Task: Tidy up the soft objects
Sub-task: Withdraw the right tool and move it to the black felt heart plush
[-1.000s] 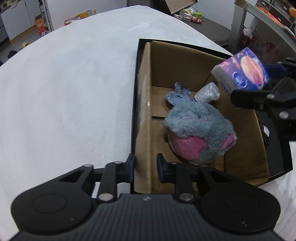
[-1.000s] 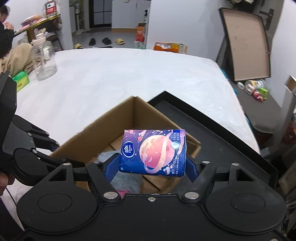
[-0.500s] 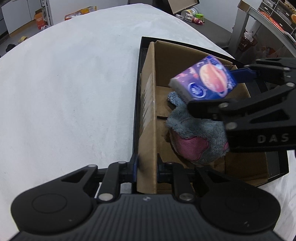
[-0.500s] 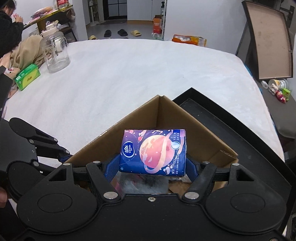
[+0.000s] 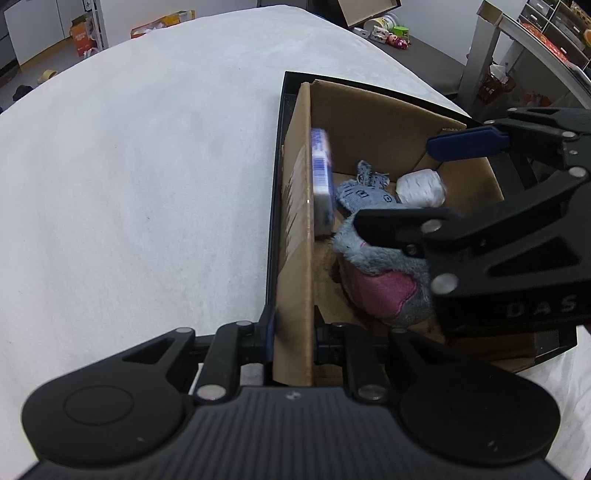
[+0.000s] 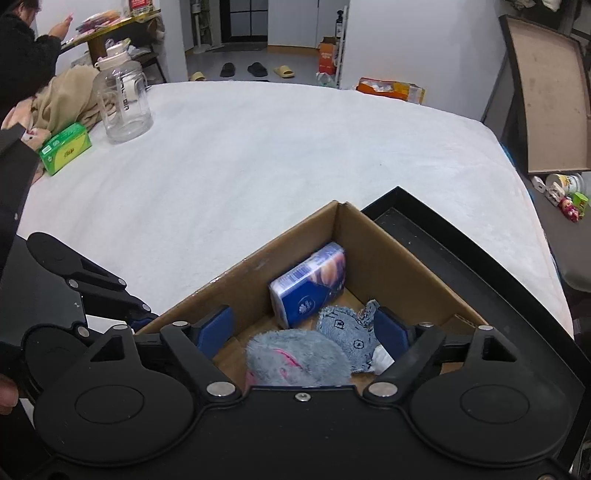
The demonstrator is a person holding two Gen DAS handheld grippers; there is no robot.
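Note:
A cardboard box (image 5: 373,110) (image 6: 376,254) sits in a black tray (image 6: 461,251) on the white bed. Inside lie a blue tissue pack (image 5: 321,184) (image 6: 310,291) leaning on the box wall, a grey and pink plush (image 5: 384,280) (image 6: 295,354), a blue-grey knitted piece (image 5: 364,190) (image 6: 349,332) and a white bundle (image 5: 421,186). My left gripper (image 5: 291,332) is shut on the box's near side wall. My right gripper (image 6: 303,328) (image 5: 402,177) is open and empty above the box.
A clear water jug (image 6: 123,107), a green tissue box (image 6: 66,147) and a beige cloth (image 6: 70,96) are at the bed's far left by a seated person. A framed board (image 6: 546,99) leans at the right. Toys (image 5: 384,31) lie on the floor.
My right gripper opened and let the tissue pack fall into the box, where it now leans on the wall. My left gripper stays clamped on the box wall.

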